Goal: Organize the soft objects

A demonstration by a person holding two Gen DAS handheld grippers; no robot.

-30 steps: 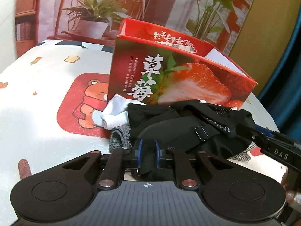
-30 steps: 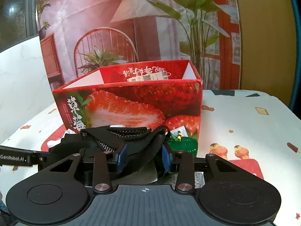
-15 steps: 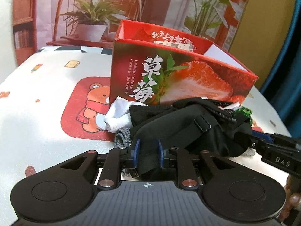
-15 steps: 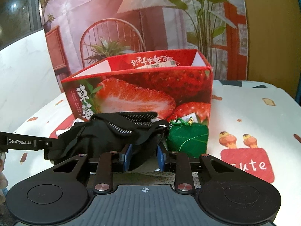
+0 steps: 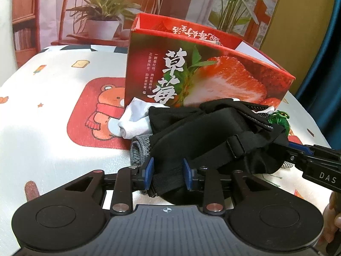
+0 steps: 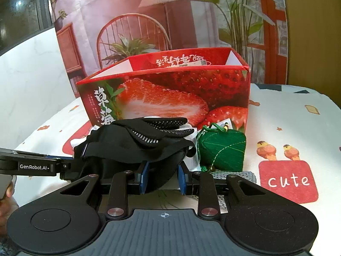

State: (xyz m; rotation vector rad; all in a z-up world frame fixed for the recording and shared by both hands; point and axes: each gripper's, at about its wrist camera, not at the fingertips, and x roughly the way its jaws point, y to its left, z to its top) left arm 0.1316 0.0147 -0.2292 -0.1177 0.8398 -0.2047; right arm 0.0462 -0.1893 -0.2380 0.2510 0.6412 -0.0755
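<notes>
A black fabric piece with a strap and buckle (image 5: 215, 134) is stretched between my two grippers in front of the open red strawberry box (image 5: 204, 72). My left gripper (image 5: 167, 176) is shut on its left end. My right gripper (image 6: 163, 180) is shut on its right end (image 6: 136, 147). A black dotted glove (image 6: 164, 125) lies on top of it. A white sock (image 5: 136, 121) and a grey knitted cloth (image 5: 139, 149) lie under it on the left. A green wrapped pouch (image 6: 221, 149) sits beside the box (image 6: 170, 93).
The table has a white cloth with a bear print (image 5: 100, 115) at the left and a red "cute" patch (image 6: 287, 181) at the right. A printed backdrop with chair and plants (image 6: 132, 36) stands behind the box.
Both grippers have lifted the black fabric off the table and pulled it out between them. The green pouch has come into view beside it. Both pairs of blue pads stand wider apart than before.
</notes>
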